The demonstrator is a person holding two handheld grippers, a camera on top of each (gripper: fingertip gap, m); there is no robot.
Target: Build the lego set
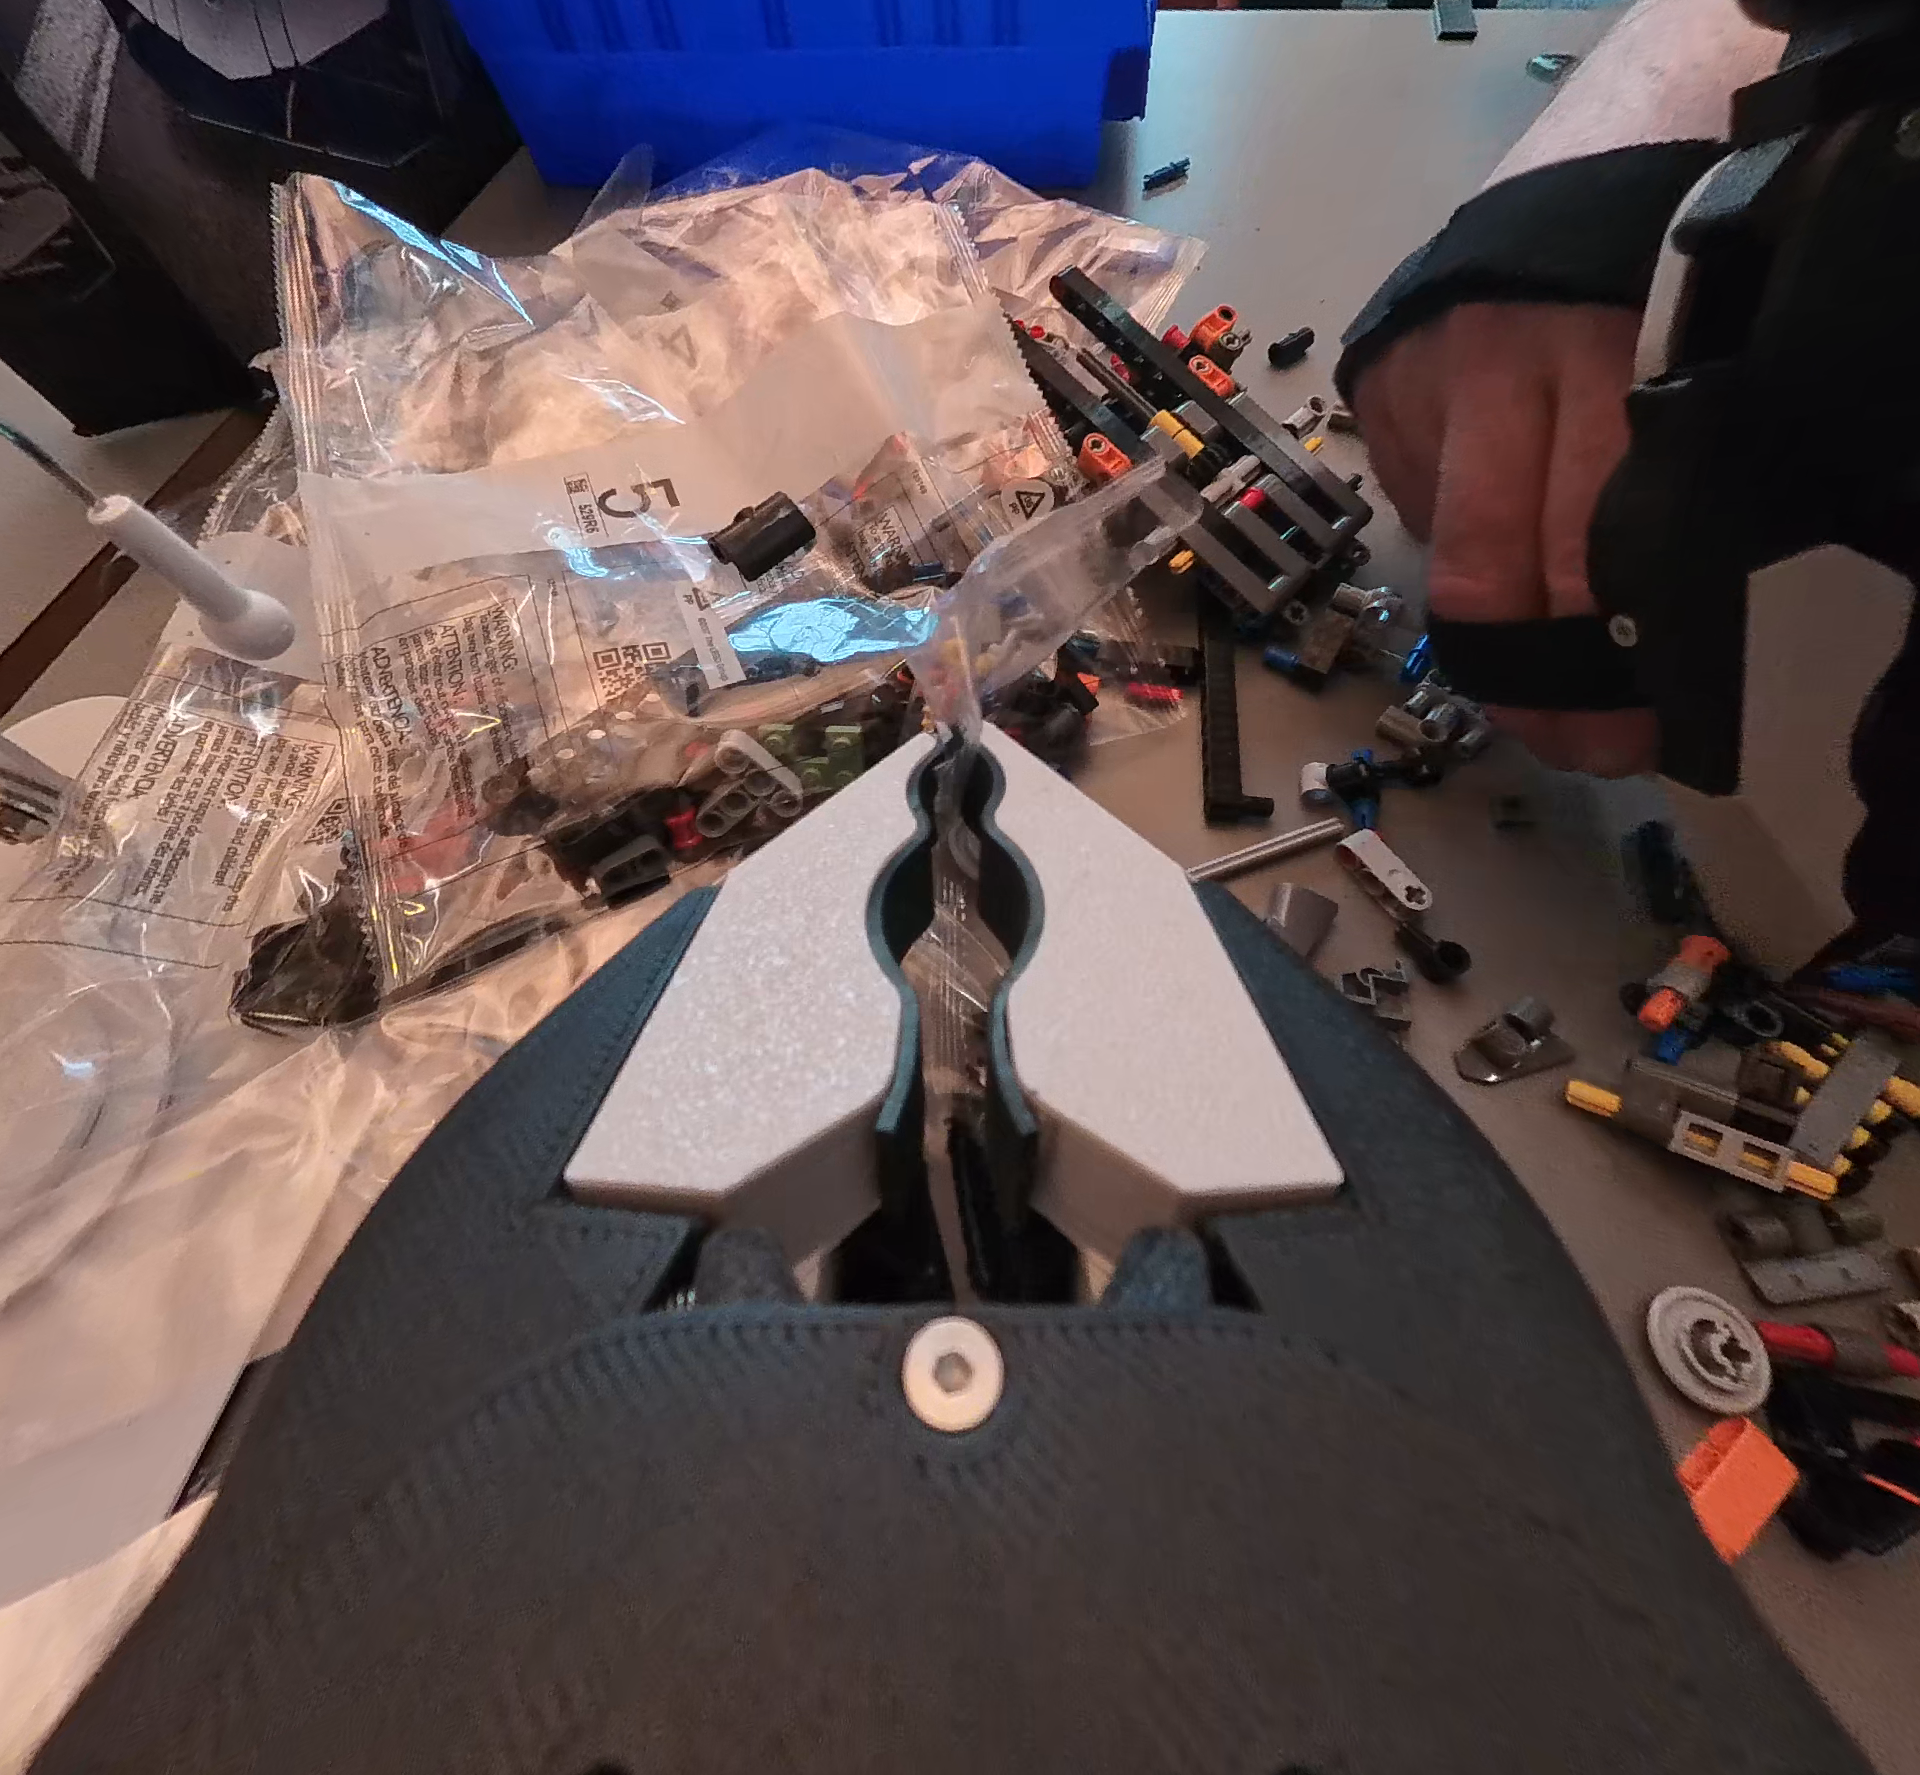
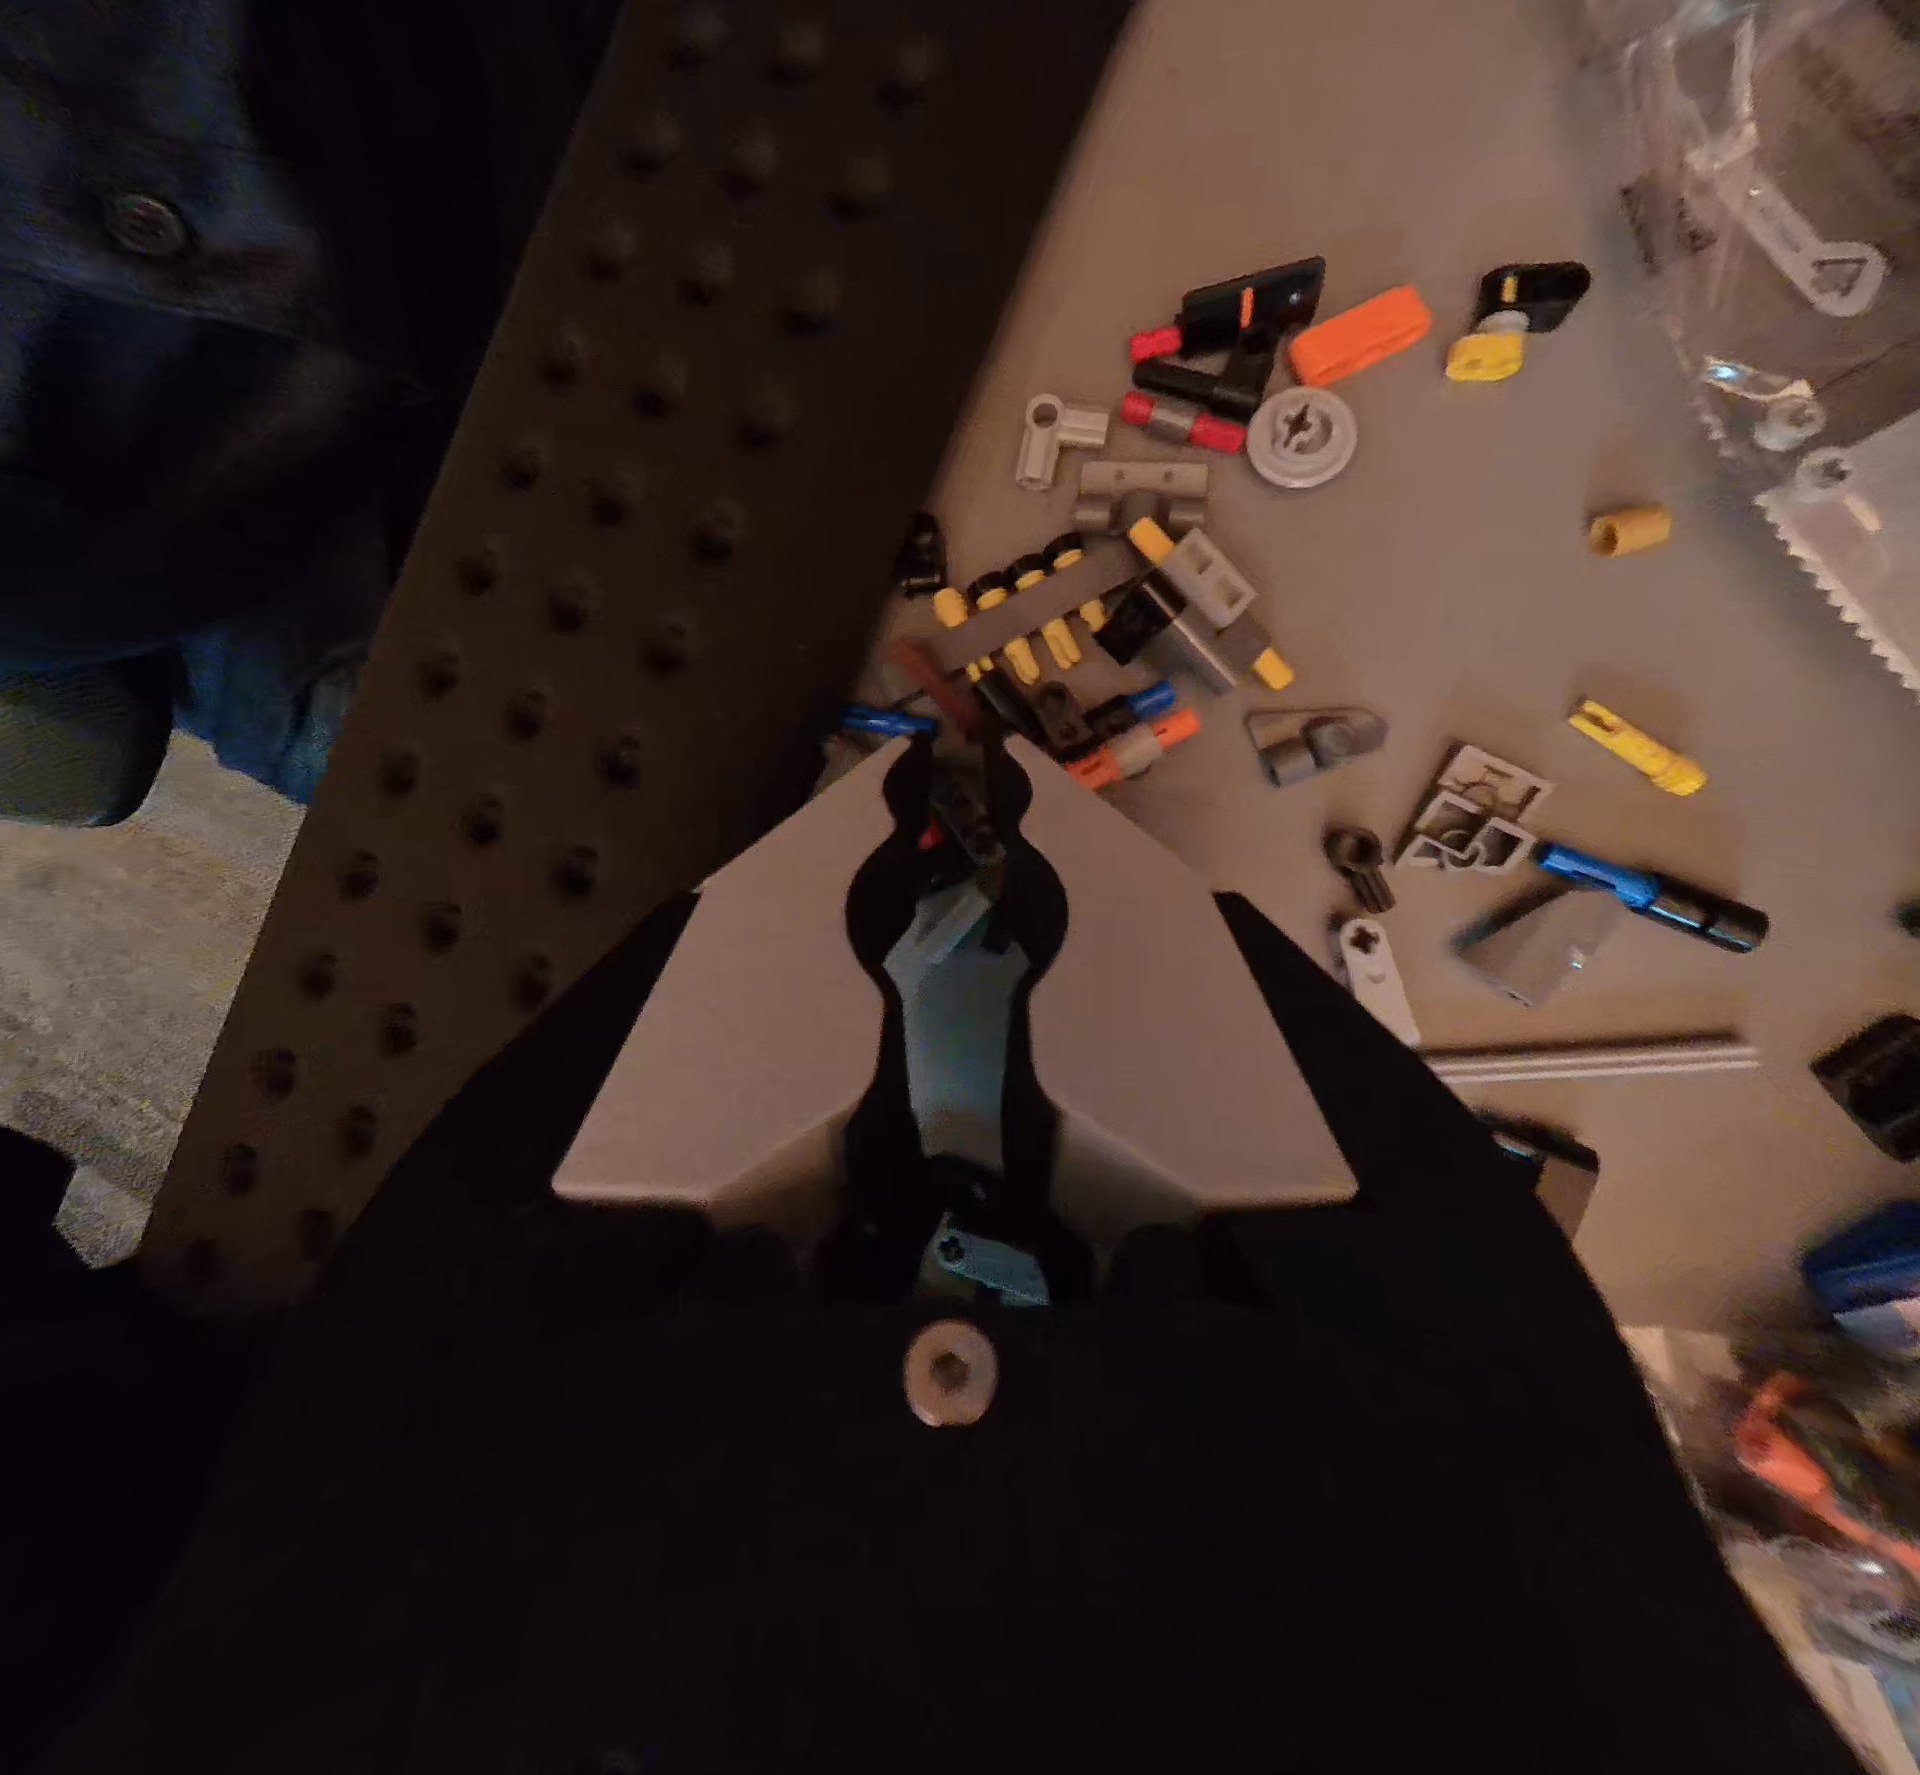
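My left gripper [image 1: 956,751] is shut on the corner of a small clear plastic bag [image 1: 1049,562] and holds it up over the pile of sealed part bags [image 1: 582,520]. A dark grey lego frame [image 1: 1221,463] with orange and yellow pins lies behind the bag. My right gripper [image 2: 958,775] is shut on a small black lego piece [image 2: 961,821] near the table's edge. Just beyond it lies a small assembly with yellow pins [image 2: 1101,608]. In the left wrist view, a hand [image 1: 1507,520] holds the right gripper's black body; its fingertips are hidden.
A blue bin [image 1: 790,11] stands behind the bags. Loose lego parts lie scattered on the grey table [image 2: 1403,115], among them an orange beam [image 2: 1359,335], a grey wheel hub [image 2: 1301,437] and a long grey axle [image 2: 1590,1060]. A dark studded strip [image 2: 623,478] runs along the table's left side. The gap from one gripper's tips to the other's is roughly 20 cm. My left tips are about 15 cm from the grey wheel hub [image 2: 1301,437], my right tips only 8 cm. Seen from the left wrist view [image 1: 1700,1333] as well.
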